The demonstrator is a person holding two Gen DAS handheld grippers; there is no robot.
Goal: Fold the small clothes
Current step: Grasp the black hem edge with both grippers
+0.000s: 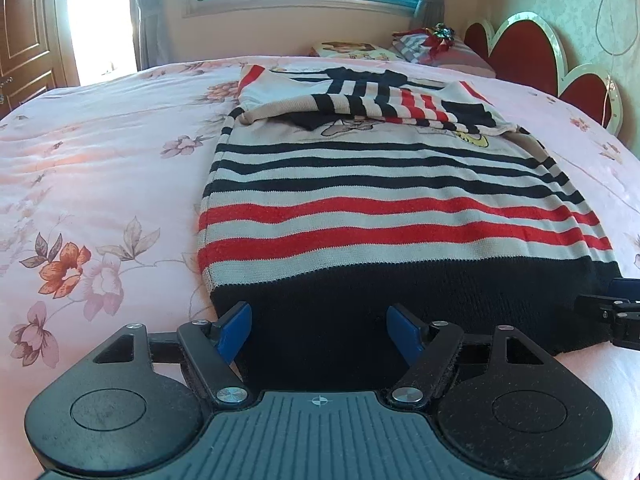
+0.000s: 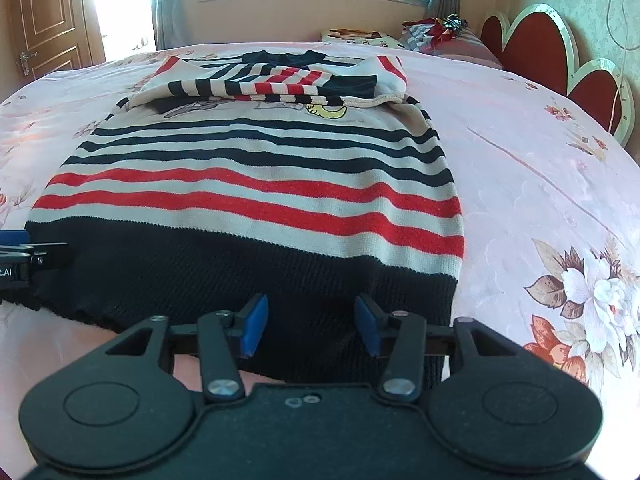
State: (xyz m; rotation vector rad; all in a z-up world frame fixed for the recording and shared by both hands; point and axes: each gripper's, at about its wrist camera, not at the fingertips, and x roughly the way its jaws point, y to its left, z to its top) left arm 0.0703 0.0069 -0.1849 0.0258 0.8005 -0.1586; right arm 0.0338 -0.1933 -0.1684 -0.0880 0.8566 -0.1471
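Observation:
A small knitted sweater (image 1: 380,184) with black, red and cream stripes lies flat on the bed, its sleeves folded across the chest at the far end. Its black hem (image 1: 360,320) is nearest me. My left gripper (image 1: 320,330) is open, its blue pads on either side of the hem's left part. My right gripper (image 2: 310,324) is open over the hem's right part (image 2: 280,280) of the same sweater (image 2: 260,168). Each gripper shows at the edge of the other's view: the right one (image 1: 616,308), the left one (image 2: 24,256).
The pink floral bedspread (image 1: 100,180) spreads around the sweater. Pillows and a small heap of cloth (image 1: 424,46) lie at the far end. A red scalloped headboard (image 1: 540,56) runs along the right. A window and curtains stand behind, a wooden door (image 2: 44,16) at left.

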